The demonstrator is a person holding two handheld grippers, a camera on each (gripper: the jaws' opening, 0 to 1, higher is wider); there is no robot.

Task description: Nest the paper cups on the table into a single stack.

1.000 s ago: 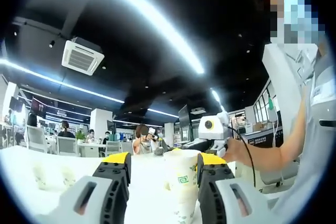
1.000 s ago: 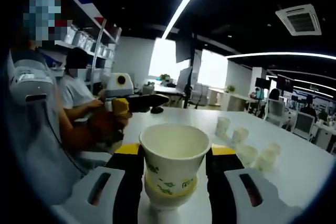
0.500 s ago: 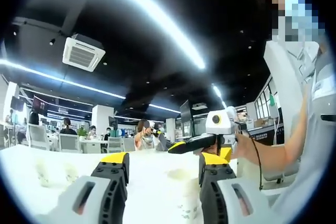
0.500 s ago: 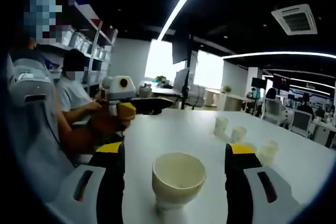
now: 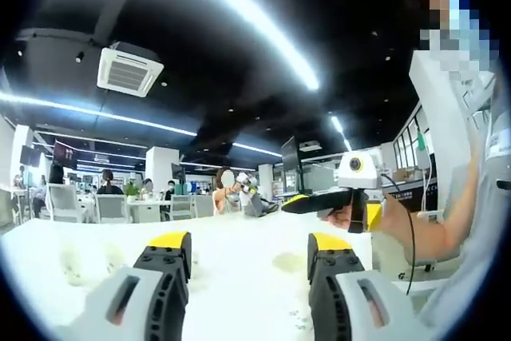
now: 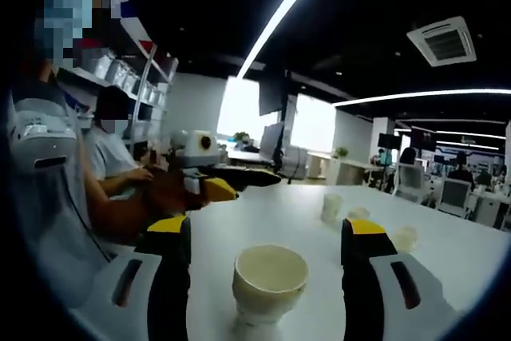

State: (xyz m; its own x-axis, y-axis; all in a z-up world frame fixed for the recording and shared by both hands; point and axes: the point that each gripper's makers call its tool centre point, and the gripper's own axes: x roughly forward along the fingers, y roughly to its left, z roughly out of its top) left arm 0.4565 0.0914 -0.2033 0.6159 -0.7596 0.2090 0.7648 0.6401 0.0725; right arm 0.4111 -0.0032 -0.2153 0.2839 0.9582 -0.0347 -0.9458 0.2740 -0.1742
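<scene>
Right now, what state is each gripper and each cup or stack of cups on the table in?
Right gripper: open, jaws wide apart on either side of the stack, not touching it.
Left gripper: open, nothing between its jaws.
Cup stack: upright on the table, released, mouth up.
Loose cups: standing apart farther along the table, not yet nested.

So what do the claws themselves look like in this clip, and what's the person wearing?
Each claw has two black fingers with yellow tips, set in pale grey housings with a dark slot. That shows on the left claw and the right claw. In the left gripper view, the other claw carries a white box with a black cable trailing from it. The person wears a white short-sleeved top.
</scene>
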